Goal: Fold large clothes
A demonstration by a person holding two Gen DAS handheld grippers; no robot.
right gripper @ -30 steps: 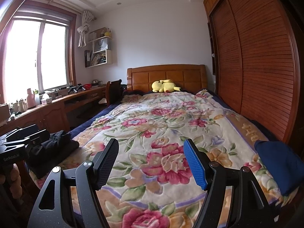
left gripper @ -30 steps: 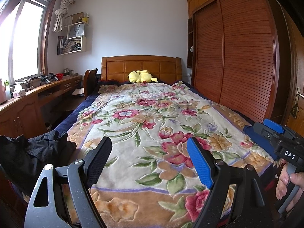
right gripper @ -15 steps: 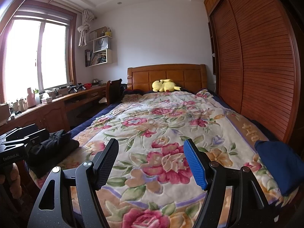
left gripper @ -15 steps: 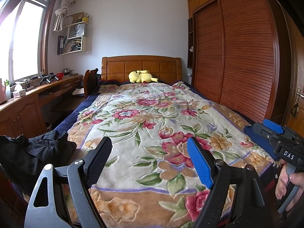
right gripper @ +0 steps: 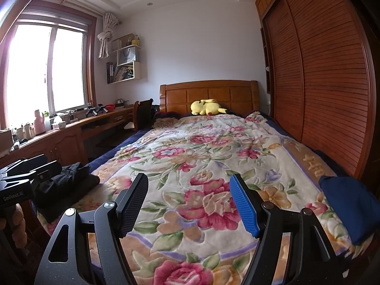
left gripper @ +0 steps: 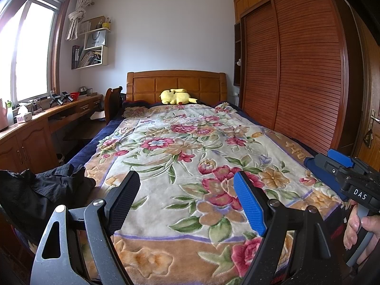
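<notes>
Left wrist view: both grippers' fingers (left gripper: 123, 204) spread, holding nothing; one black garment (left gripper: 35, 190), one blue garment (right gripper: 351, 204).

This is a bedroom in a home. A bed (left gripper: 190, 166) with a flowered blanket (right gripper: 213, 178) and wooden headboard (left gripper: 177, 84) fills the room, a yellow plush toy (right gripper: 206, 106) lying at its head. A slatted wooden wardrobe (left gripper: 296, 71) stands on one side, a desk (right gripper: 71, 130) under the window (right gripper: 45, 71) on the other.

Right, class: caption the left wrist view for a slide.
Open left gripper over the floral blanket, black clothes at the bed's left edge.
</notes>
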